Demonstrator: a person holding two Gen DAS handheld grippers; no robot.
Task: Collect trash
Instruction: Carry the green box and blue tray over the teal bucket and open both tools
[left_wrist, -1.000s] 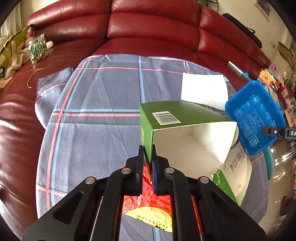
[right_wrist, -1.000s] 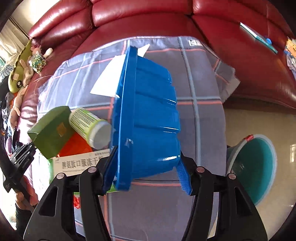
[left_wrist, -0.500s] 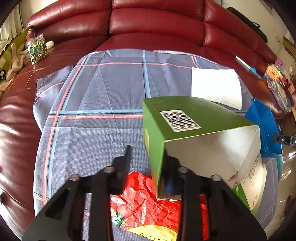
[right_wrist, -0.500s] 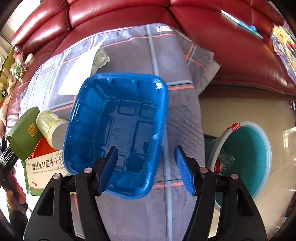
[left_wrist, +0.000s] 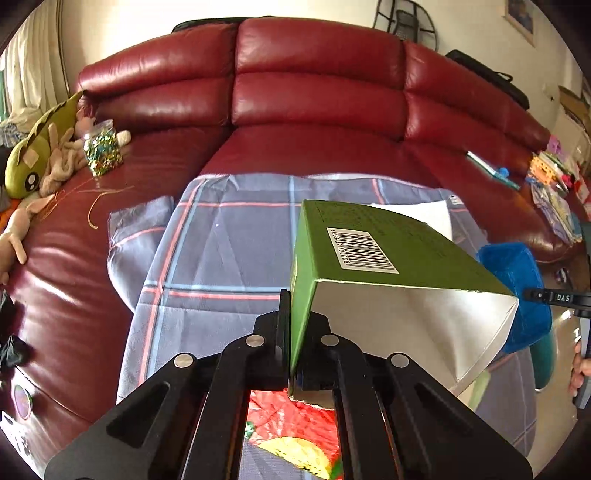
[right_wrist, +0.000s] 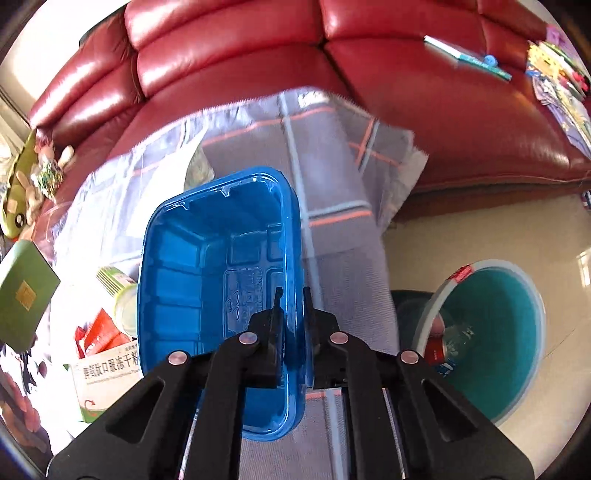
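An open green carton with a barcode hangs above the plaid cloth. My left gripper is closing, its pads pinching the carton's left wall. The carton also shows at the far left of the right wrist view. A blue plastic tray, open side up, is lifted over the cloth's edge. My right gripper is closing, its pads clamped on the tray's right wall. In the left wrist view the tray shows at the right.
A teal bin stands on the floor at the right, holding a bottle and a can. On the cloth lie a red wrapper, white paper, a green-and-white box and a canister. Plush toys sit on the red sofa.
The left jaws spread apart, then pinched the carton's wall again, and the carton rose. The right jaws let go of the tray's width; the tray turned open side up and they shut on its right wall.
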